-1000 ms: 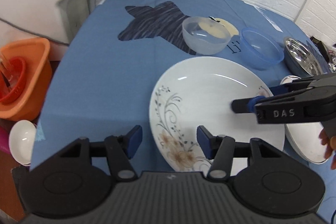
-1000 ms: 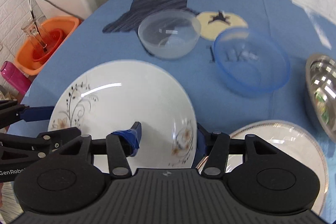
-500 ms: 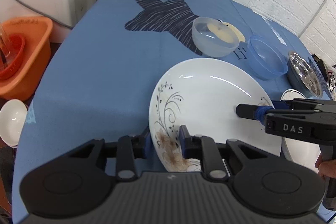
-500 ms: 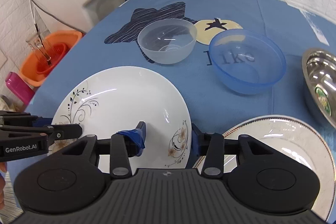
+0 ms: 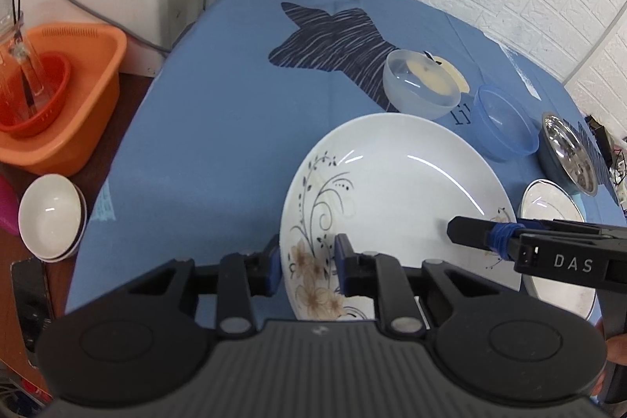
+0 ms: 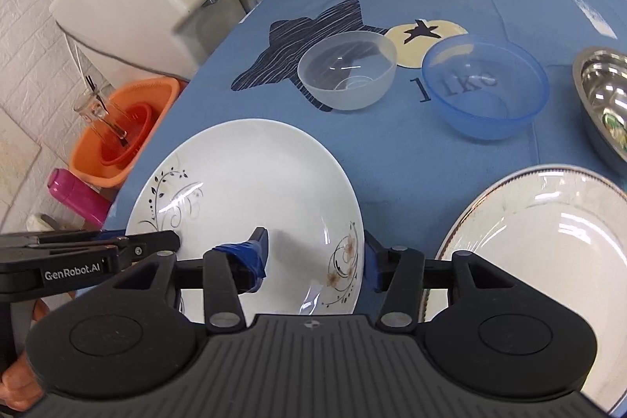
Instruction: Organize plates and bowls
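"DAS" right gripper (image 5: 466, 236) — floral plate (image 5: 392, 183)

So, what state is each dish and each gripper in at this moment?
floral plate: empty, rim between both grippers' fingers
left gripper: shut on floral plate
right gripper: open, astride the rim
clear bowl: upright, empty
blue bowl: upright, empty
gold-rimmed plate: flat, empty
steel bowl: upright
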Available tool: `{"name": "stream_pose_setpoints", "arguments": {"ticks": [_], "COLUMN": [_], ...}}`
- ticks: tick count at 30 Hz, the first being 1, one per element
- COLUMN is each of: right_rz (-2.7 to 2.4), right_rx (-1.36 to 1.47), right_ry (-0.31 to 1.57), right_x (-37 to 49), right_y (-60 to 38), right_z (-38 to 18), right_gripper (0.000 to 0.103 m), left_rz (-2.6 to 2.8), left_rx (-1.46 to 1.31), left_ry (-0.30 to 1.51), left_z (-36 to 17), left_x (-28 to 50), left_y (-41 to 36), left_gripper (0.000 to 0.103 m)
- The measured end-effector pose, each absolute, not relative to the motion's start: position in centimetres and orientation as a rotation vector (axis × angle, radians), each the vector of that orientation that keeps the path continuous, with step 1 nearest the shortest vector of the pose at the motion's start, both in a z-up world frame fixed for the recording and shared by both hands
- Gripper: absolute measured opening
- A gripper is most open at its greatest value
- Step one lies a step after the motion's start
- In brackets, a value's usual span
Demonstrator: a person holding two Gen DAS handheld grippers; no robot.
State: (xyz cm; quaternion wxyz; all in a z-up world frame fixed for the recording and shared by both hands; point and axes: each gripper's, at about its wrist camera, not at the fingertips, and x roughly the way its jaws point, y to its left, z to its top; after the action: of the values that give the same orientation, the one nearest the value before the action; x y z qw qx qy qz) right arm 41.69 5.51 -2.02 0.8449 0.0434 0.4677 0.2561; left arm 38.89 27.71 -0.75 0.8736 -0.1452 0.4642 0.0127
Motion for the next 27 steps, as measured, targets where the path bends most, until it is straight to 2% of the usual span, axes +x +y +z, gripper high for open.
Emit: {"name": "stream_pose_setpoints", "arguments": {"ticks": [12, 21, 27], "right_rz": [0.521, 0.496, 0.486], "right_rx": [0.076, 0.073, 0.082], "right_ry": [0.971, 0.986, 1.0], "right_x": [34.3, 26.3, 23.8], "right_y": [3.6, 1.8, 1.4], "right_z": [1.2, 0.1, -2.1], "right_gripper": [0.039, 0.044, 0.045], "left_rz": [0.001, -0.012, -0.005], "left_rx": [-0.217, -0.199, -0.166], "left_ry": [0.926, 0.929, 0.93], "left_z": [2.9, 1.9, 0.3], "left_x": [31.8, 23.7, 21.1], "left_y": [24.3, 21.4, 20.3], "left_gripper": [0.017, 0.017, 0.017]}}
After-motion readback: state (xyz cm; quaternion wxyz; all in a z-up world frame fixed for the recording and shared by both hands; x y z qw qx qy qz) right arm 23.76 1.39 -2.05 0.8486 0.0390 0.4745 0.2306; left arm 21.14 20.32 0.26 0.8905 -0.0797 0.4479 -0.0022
